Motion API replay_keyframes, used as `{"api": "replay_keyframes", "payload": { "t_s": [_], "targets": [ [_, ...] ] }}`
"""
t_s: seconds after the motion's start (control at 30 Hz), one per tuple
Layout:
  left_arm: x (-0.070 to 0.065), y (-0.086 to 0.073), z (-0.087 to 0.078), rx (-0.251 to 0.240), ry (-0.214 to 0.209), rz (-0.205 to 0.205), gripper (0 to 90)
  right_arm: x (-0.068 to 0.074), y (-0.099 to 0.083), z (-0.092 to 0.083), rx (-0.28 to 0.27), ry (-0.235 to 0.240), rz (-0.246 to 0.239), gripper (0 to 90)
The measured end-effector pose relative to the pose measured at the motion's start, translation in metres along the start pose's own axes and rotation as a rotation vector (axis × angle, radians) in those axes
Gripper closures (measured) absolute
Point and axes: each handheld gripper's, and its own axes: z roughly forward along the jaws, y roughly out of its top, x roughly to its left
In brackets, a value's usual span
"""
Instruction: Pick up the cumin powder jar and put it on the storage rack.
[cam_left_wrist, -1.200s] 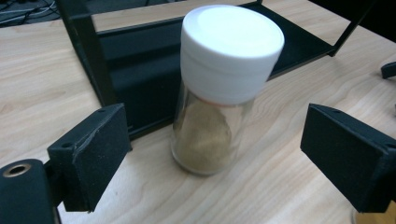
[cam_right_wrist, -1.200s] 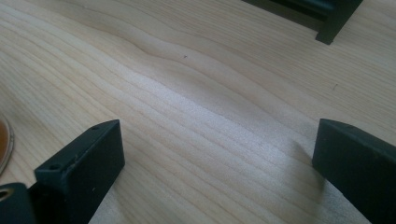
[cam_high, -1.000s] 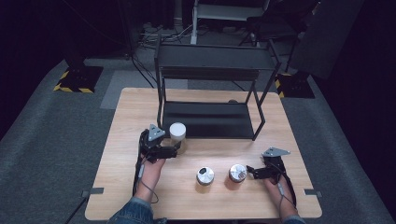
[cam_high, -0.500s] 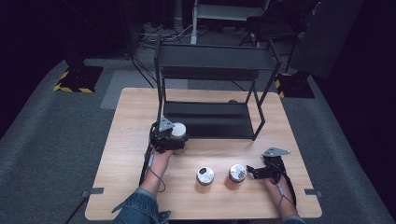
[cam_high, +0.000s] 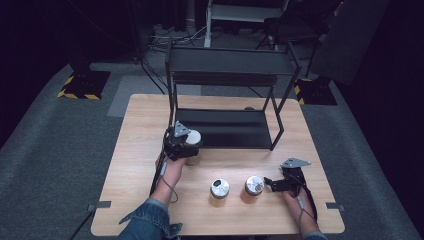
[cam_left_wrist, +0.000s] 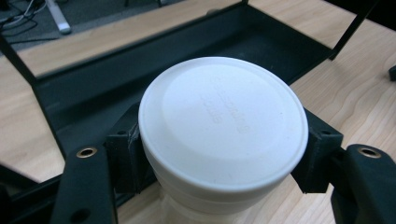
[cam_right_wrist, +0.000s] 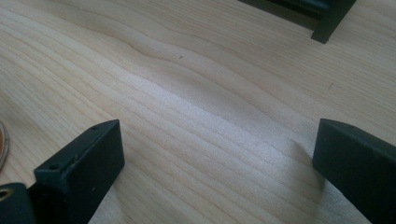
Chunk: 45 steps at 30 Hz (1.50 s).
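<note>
We have the left gripper (cam_high: 186, 146) clamped on the white-lidded jar (cam_left_wrist: 223, 128): its jaws have just been closing, and now the black pads press the jar's sides just below the lid, one on each flank. The jar sits squarely between the jaws, its lid facing up at the gripper's camera and roughly level. Just beyond the jaws lies the lower shelf (cam_left_wrist: 261, 51) of the black rack (cam_high: 227, 62), so the jar hangs near that shelf's front edge, over the wooden table (cam_high: 135, 130). We judge the step in hand to be carrying the jar onto the rack. To do it well, we keep the squeeze steady, hold the lid level so the jar cannot slip down through the pads, lift high enough to clear the shelf's front lip, and steer between the rack's uprights rather than brushing them. Well off to the gripper's right, two metal-lidded jars (cam_high: 219, 188) (cam_high: 254, 185) stand side by side on the table. Beyond them rests our right gripper (cam_high: 274, 184), its jaws spread wide with bare table between them, just beside the nearer of the two jars.
</note>
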Motion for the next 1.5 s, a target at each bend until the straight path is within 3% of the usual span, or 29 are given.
{"api": "replay_keyframes", "payload": {
  "t_s": [0.1, 0.23, 0.37, 0.57, 0.77, 0.87, 1.13, 1.33, 1.5],
  "targets": [
    [0.0, 0.011, -0.002, -0.007, -0.01, 0.018, 33.5, 0.0, 0.0, 0.0, 0.0, 0.0, 0.0, 1.6],
    [0.005, 0.028, 0.001, -0.01, -0.025, 0.012, 33.5, 0.0, 0.0, 0.0, 0.0, 0.0, 0.0, 1.5],
    [0.006, 0.044, 0.009, -0.002, -0.006, 0.032, 33.5, 0.0, 0.0, 0.0, 0.0, 0.0, 0.001, 1.5],
    [0.012, 0.061, 0.029, 0.003, 0.016, 0.023, 33.5, 0.0, 0.0, 0.001, 0.0, -0.001, 0.002, 1.4],
    [0.014, 0.068, 0.047, 0.008, 0.048, 0.028, 33.5, 0.0, 0.0, 0.001, 0.0, -0.002, 0.002, 1.4],
    [0.018, 0.071, 0.057, 0.035, 0.062, 0.025, 33.4, 0.0, 0.0, 0.001, 0.0, -0.002, 0.001, 1.4],
    [0.028, 0.07, 0.068, 0.071, 0.055, -0.015, 33.3, 0.0, 0.0, 0.001, 0.0, -0.002, 0.001, 1.5],
    [0.025, 0.065, 0.07, 0.067, 0.069, -0.002, 32.9, 0.001, 0.0, 0.0, 0.0, -0.003, 0.002, 1.5],
    [0.016, 0.063, 0.064, 0.023, 0.106, 0.001, 18.1, 0.001, 0.0, 0.0, 0.001, -0.003, 0.002, 1.5]
  ]
}}
